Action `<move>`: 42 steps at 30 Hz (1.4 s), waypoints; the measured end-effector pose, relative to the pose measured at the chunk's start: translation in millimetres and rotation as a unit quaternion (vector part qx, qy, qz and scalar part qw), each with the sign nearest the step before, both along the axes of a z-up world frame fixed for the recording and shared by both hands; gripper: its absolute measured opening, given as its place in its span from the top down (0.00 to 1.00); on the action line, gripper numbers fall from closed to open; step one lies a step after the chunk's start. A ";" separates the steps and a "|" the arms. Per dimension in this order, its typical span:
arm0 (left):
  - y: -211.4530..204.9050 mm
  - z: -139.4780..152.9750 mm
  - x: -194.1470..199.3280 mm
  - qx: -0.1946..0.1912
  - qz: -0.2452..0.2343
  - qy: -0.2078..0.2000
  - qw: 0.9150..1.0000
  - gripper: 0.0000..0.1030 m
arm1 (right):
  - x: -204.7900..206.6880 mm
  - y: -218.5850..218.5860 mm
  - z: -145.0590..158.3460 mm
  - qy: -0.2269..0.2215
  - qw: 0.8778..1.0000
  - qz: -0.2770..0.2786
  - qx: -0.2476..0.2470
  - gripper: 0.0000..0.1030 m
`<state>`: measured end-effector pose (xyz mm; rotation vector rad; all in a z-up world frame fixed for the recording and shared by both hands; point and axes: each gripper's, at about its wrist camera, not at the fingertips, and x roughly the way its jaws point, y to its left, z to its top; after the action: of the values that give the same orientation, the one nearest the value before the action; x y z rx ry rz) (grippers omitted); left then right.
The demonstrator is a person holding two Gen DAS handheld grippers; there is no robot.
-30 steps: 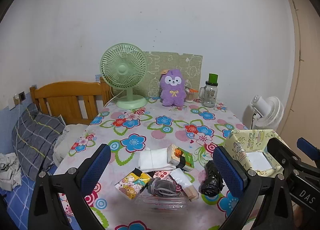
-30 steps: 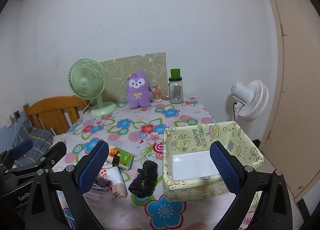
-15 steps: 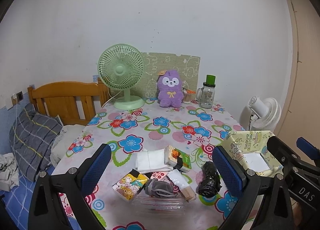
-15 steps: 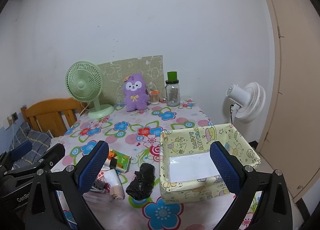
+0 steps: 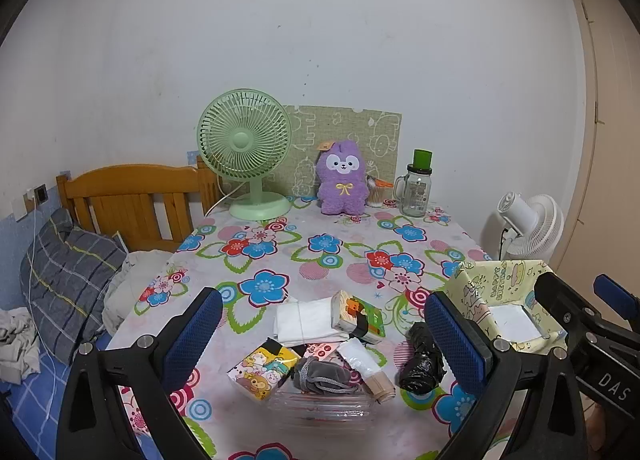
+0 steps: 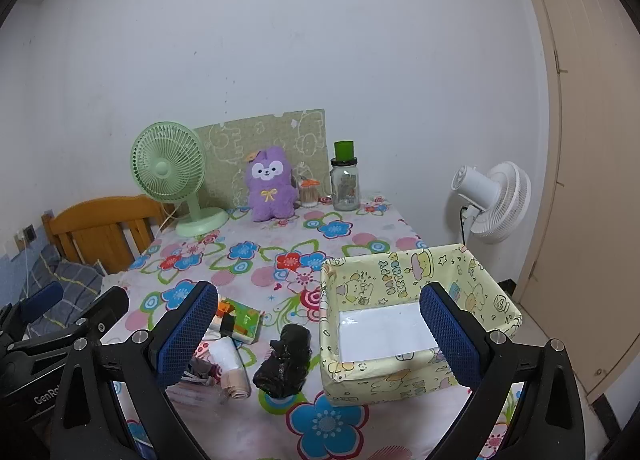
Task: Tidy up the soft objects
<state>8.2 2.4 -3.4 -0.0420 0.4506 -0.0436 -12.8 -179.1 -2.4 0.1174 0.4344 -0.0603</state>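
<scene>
Soft items [image 5: 320, 356] clustered on tablecloth; yellow box [image 6: 412, 316] beside, upright.

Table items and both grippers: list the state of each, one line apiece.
Left gripper: open, holding nothing.
Right gripper: open, holding nothing.
Yellow box: open-topped, only a white sheet inside.
Black bag: crumpled, lying beside the box.
Grey pouch: drawstring loose, lying in the pile.
Green fan: upright.
Glass jar: upright, lidded.
Purple plush: upright.

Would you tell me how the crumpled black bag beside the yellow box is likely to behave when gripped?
The black bag looks crumpled and glossy, so it will probably squash and may slip. It seems light, so a push would likely slide it across the tablecloth.
</scene>
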 end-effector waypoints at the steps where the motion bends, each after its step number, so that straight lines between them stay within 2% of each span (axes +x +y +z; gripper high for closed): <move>1: 0.3 -0.1 0.0 0.000 -0.001 0.000 1.000 0.02 | 0.1 0.0 0.1 0.000 1.000 0.000 0.000 0.01; 42: 8.1 0.7 -1.0 0.006 0.000 0.003 1.000 0.02 | -0.8 2.3 -1.0 -0.001 1.000 -0.003 -0.003 0.01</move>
<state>7.2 10.5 -2.7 -0.0307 0.4563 -0.0406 -13.6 -176.7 -3.4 0.1135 0.4310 -0.0667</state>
